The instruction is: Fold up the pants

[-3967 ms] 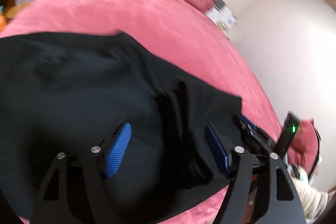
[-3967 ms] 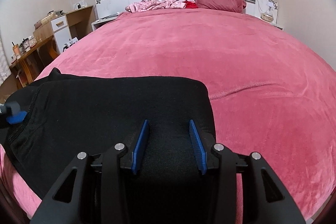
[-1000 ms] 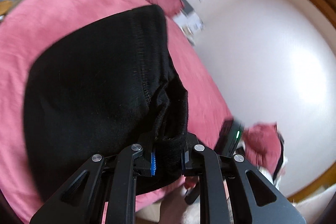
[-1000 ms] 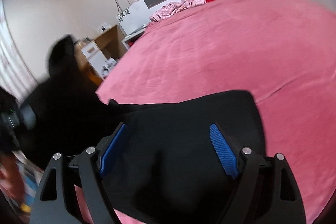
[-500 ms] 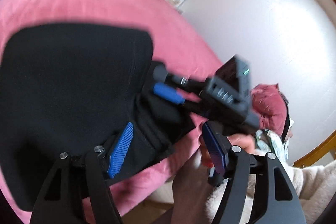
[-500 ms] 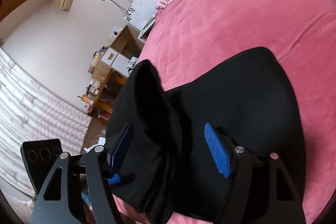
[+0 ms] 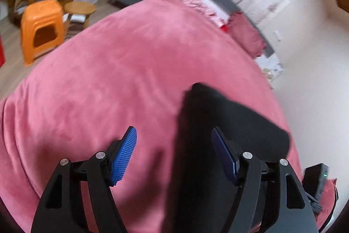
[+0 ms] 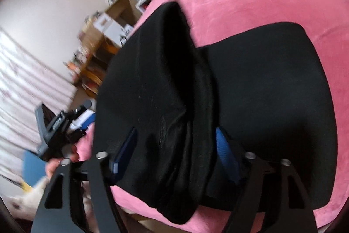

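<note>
The black pants [image 8: 250, 102] lie folded on the pink bed near its front edge, with a raised bunched fold [image 8: 185, 71] running through the middle. My right gripper [image 8: 174, 152] is open, its blue pads straddling that fold close to the bed edge. My left gripper [image 7: 174, 154] is open and empty above the bed, with the edge of the pants [image 7: 229, 123] between and beyond its pads. The left gripper also shows in the right wrist view [image 8: 56, 123], off the bed at the left.
The pink bed [image 7: 109, 71] fills both views. A dark red pillow [image 7: 246, 36] and pink cloth lie at the headboard. An orange stool [image 7: 41, 27], a small round table and a wooden desk stand on the floor to the left.
My left gripper let go of the pants' folded-over end and has pulled back to the left, off the cloth. My right gripper stays open over the bunched fold.
</note>
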The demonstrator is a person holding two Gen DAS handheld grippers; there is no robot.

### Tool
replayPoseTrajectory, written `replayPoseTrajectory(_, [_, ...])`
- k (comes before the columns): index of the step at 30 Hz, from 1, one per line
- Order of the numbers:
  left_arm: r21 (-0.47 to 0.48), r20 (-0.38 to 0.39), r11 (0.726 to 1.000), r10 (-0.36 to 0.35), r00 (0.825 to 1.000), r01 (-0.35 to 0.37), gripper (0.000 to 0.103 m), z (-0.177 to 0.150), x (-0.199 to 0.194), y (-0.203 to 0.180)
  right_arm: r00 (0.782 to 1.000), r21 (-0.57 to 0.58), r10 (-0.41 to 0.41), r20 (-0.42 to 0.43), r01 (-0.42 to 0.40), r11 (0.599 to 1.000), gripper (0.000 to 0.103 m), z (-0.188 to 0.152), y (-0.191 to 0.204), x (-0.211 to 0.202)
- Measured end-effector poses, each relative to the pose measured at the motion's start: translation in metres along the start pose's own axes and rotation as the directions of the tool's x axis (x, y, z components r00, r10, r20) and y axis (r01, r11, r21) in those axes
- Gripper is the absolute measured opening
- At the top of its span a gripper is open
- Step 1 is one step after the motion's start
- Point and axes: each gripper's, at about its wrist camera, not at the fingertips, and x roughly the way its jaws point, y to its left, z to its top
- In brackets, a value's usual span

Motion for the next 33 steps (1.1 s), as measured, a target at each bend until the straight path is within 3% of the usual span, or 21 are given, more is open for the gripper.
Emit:
replayPoseTrajectory(2, [0.009, -0.028, 1.000, 0.000, 1.000, 0.000, 0.070, -0.004, 0.008, 0.000, 0.999, -0.032, -0.042, -0.010, 0.041, 0.999, 0.038, -0.003, 0.010, 0.007])
replayPoseTrajectory(6, [0.138, -0.026, 0.990, 0.029, 0.999, -0.025, 0.070, -0.019, 0.011, -0.023, 0.998, -0.061, -0.056, 0.014, 0.057, 0.997, 0.017, -0.002, 0.020, 0.002])
replayPoseTrajectory(10, [0.183, 0.005, 0.983, 0.020, 1.000, -0.021, 0.070, -0.018, 0.011, -0.030, 0.995, 0.004, 0.044, 0.092, -0.044, 0.999, 0.013, 0.008, 0.013, -0.036])
replayPoseTrajectory(13, [0.261, 0.046, 0.965, -0.013, 0.999, 0.000, 0.070, -0.022, 0.005, -0.052, 0.988, -0.002, 0.067, 0.139, -0.068, 0.998, 0.013, 0.015, 0.010, -0.063])
replayPoseTrajectory(16, [0.445, 0.096, 0.895, -0.012, 0.995, -0.032, 0.070, -0.034, 0.004, -0.089, 0.982, 0.006, 0.068, 0.174, -0.071, 0.997, 0.012, 0.020, -0.003, -0.089])
replayPoseTrajectory(17, [0.508, 0.099, 0.860, -0.010, 0.995, -0.042, 0.070, -0.040, 0.008, -0.104, 0.982, 0.015, 0.057, 0.179, -0.061, 0.998, 0.012, 0.020, -0.010, -0.097])
replayPoseTrajectory(21, [0.637, 0.064, 0.770, -0.009, 0.998, -0.034, 0.070, -0.056, 0.028, -0.140, 0.981, 0.052, -0.002, 0.196, -0.008, 0.999, 0.012, 0.019, -0.040, -0.111])
replayPoseTrajectory(26, [0.730, -0.008, 0.683, 0.024, 1.000, -0.010, 0.070, -0.079, 0.059, -0.168, 0.982, 0.178, -0.030, 0.188, -0.004, 0.984, 0.012, 0.016, -0.091, -0.112])
replayPoseTrajectory(29, [0.756, -0.014, 0.655, 0.057, 0.998, -0.027, 0.071, -0.085, 0.073, -0.173, 0.984, 0.219, -0.043, 0.171, 0.005, 0.976, 0.013, 0.010, -0.114, -0.099])
replayPoseTrajectory(33, [0.765, -0.033, 0.642, 0.108, 0.994, -0.044, 0.075, -0.091, 0.092, -0.168, 0.985, 0.239, -0.066, 0.158, 0.026, 0.971, 0.015, 0.008, -0.133, -0.084])
